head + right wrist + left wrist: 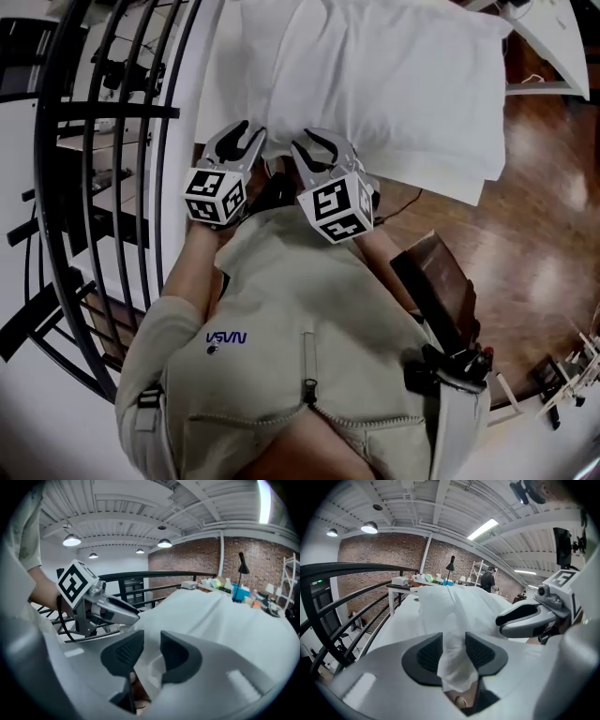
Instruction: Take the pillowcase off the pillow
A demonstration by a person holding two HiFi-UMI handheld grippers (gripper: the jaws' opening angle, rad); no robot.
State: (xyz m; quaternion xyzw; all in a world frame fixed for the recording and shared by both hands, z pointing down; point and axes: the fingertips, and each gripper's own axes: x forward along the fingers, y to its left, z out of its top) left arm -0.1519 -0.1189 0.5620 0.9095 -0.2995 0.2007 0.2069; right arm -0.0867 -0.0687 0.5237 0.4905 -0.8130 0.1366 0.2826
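our left gripper [246, 137] pinches the pillowcase [375, 75] at its 6 o'clock edge, while our right gripper [317, 143] stands parted around the cloth.

The head view looks steeply down past the person's chest onto the left gripper [239, 141], the right gripper [316, 150] and the white pillowcase [375, 84]. Each gripper view sits low and close behind its own jaws. It faces across the pillowcase toward a brick wall [384, 559], with the other gripper alongside. All three views share the pillowcase and the black railing [112, 113].
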